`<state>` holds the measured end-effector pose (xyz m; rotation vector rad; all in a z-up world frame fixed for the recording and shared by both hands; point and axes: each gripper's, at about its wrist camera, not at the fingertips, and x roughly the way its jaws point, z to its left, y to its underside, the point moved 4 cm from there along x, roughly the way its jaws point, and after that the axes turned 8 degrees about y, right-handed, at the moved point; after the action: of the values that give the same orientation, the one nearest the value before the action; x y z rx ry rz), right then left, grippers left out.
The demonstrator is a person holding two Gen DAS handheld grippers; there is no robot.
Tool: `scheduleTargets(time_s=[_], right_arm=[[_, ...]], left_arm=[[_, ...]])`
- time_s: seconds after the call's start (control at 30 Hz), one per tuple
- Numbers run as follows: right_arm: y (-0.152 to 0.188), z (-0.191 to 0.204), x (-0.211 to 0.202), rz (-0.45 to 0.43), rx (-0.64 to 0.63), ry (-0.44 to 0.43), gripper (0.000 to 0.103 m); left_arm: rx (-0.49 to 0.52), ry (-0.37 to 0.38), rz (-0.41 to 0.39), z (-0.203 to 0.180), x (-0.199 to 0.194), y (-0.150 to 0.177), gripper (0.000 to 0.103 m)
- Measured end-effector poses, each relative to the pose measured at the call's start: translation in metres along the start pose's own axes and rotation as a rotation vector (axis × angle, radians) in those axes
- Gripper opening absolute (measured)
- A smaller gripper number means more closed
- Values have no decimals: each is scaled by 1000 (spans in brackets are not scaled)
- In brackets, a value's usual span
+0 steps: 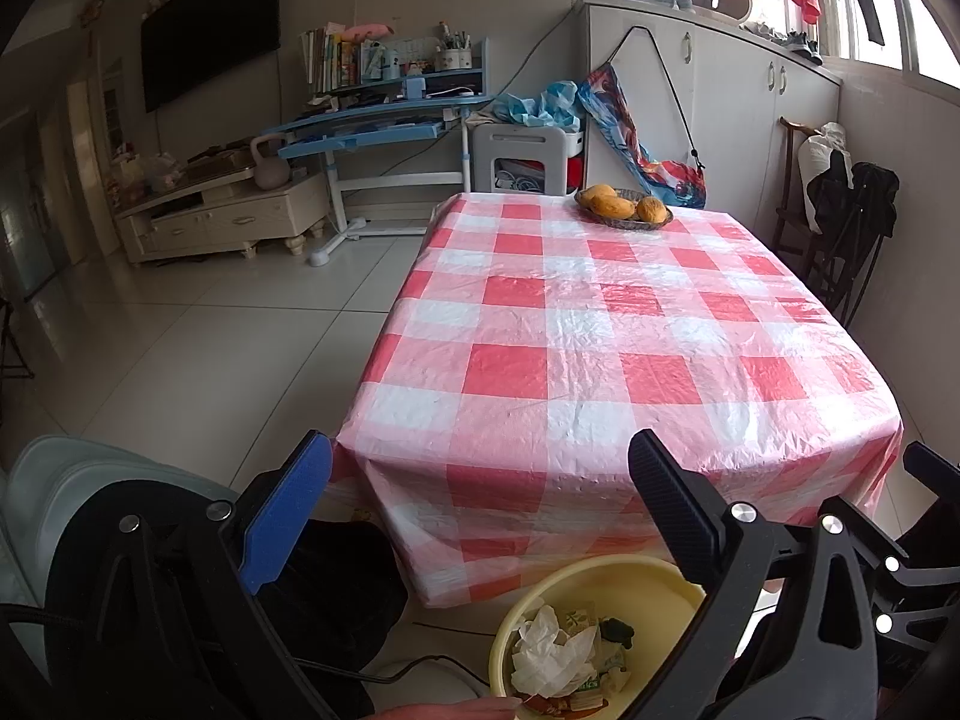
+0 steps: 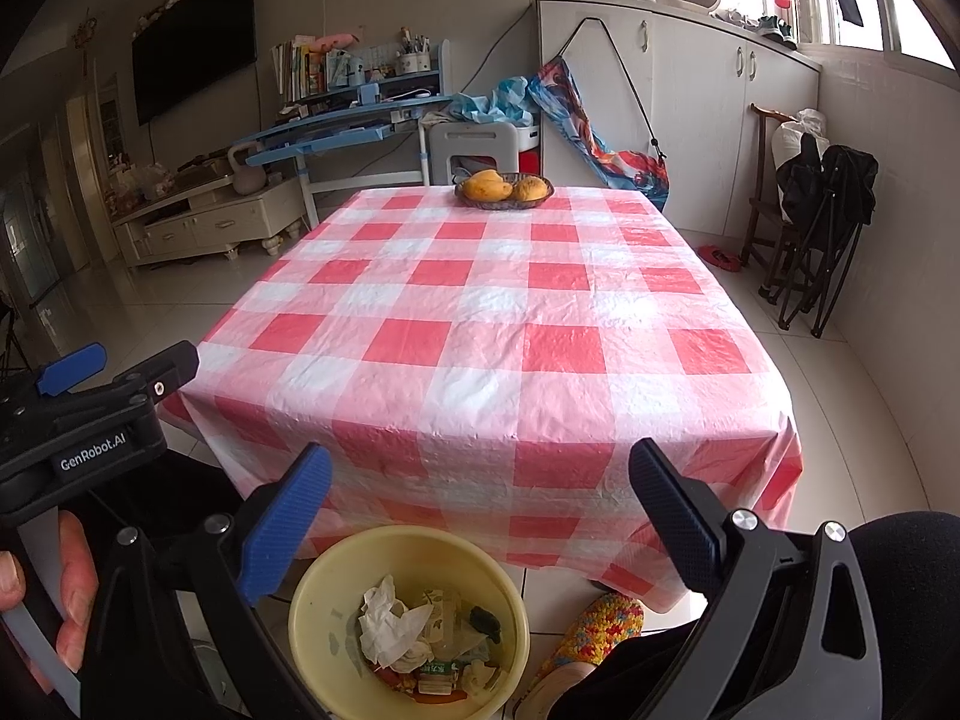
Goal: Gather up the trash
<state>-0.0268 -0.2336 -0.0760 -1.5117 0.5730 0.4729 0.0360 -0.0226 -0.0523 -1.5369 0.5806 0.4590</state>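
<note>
A yellow plastic basin (image 2: 312,588) stands on the floor in front of the table and holds crumpled white tissue (image 2: 390,624), wrappers and other trash. It also shows in the left wrist view (image 1: 636,576) at the bottom, with the tissue (image 1: 552,654) inside. My right gripper (image 2: 480,480) is open and empty, held above the basin. My left gripper (image 1: 480,468) is open and empty, above and to the left of the basin; it shows in the right wrist view (image 2: 120,369) at the left edge.
A table under a red and white checked cloth (image 2: 492,312) fills the middle. A woven basket of mangoes (image 2: 504,187) sits at its far edge. A foot in a knitted slipper (image 2: 594,630) is beside the basin. Folded chairs (image 2: 822,222) stand at the right wall.
</note>
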Motion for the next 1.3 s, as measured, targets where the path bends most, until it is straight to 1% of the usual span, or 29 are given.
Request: scheduleTargets(time_s=[0.5, 0.73, 1.3], right_arm=[[-2, -3, -1, -6, 12, 5, 95], [-4, 2, 1, 0, -13, 14, 95], [-3, 3, 2, 3, -10, 15, 95]], left_arm=[[11, 1, -1, -2, 0, 0, 96], [13, 6, -3, -2, 0, 0, 96], [30, 16, 1, -7, 0, 1, 96]])
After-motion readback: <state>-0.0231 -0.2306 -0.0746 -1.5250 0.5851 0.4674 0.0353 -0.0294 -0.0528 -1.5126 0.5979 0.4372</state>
